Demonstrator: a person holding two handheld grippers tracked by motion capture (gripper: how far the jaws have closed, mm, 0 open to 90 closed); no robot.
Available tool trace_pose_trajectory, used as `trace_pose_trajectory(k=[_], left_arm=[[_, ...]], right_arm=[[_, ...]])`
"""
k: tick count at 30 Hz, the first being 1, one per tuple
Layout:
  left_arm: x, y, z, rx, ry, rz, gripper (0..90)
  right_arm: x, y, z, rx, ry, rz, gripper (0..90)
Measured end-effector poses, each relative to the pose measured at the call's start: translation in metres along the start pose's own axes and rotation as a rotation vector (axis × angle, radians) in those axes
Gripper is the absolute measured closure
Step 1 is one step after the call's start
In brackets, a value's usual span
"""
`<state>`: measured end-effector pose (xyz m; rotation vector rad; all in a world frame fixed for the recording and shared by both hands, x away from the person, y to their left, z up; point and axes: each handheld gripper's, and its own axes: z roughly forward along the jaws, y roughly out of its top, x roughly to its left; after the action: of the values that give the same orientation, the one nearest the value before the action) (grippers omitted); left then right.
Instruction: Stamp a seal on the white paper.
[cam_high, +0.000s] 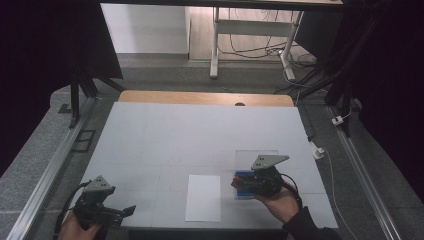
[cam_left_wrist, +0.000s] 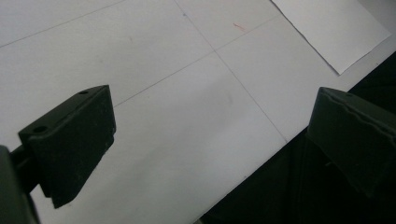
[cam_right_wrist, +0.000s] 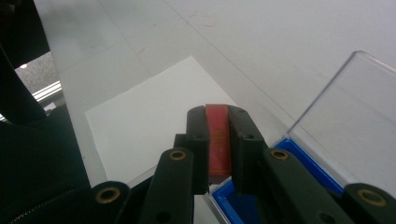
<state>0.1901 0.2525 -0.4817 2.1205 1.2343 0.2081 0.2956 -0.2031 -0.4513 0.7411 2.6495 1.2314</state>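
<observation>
I hold two grippers at the near edge of one white table (cam_high: 165, 135). My left gripper (cam_high: 127, 210) sits at the near left corner with its jaws spread wide and nothing between them; in the left gripper view (cam_left_wrist: 210, 144) bare tabletop and the dark drop past the table edge lie between the two black jaws.

My right gripper (cam_high: 235, 182) is at the near right, its jaws narrow and clamped on one red stamp (cam_right_wrist: 218, 140). The high view shows that stamp merely as a small red spot at the gripper's tip (cam_high: 233, 183); the right gripper view shows it as a flat red block pinched upright between the jaws.

One sheet of paper (cam_high: 203, 197) lies between my hands, near the front edge. Just right of it sits one blue ink pad (cam_high: 244, 192), partly under my right gripper. The right gripper view adds the pad's blue rim (cam_right_wrist: 308, 161) just below the stamp, and its one clear lid (cam_right_wrist: 355, 116) standing open behind. From above, that lid is a faint outline (cam_high: 257, 156).

Farther off, a wooden strip (cam_high: 205, 97) borders the table's far edge.
</observation>
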Motion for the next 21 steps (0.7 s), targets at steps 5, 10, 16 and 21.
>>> trace_pose_trajectory(k=[5,10,16,21], left_arm=[[0.001,0.0,0.0,-0.001,0.0,-0.002,1.3],[0.001,0.0,0.0,-0.001,0.0,-0.002,1.3],[0.001,0.0,0.0,-0.002,-0.001,-0.004,1.3],[0.001,0.0,0.0,-0.001,-0.001,-0.005,1.3]], right_arm=[[0.003,0.003,0.006,0.009,0.009,-0.018,80.2],[0.005,0.004,0.012,0.02,0.016,-0.034,80.2],[0.008,0.007,0.02,0.038,0.031,-0.051,80.2],[0.012,0.01,0.028,0.053,0.045,-0.071,80.3]])
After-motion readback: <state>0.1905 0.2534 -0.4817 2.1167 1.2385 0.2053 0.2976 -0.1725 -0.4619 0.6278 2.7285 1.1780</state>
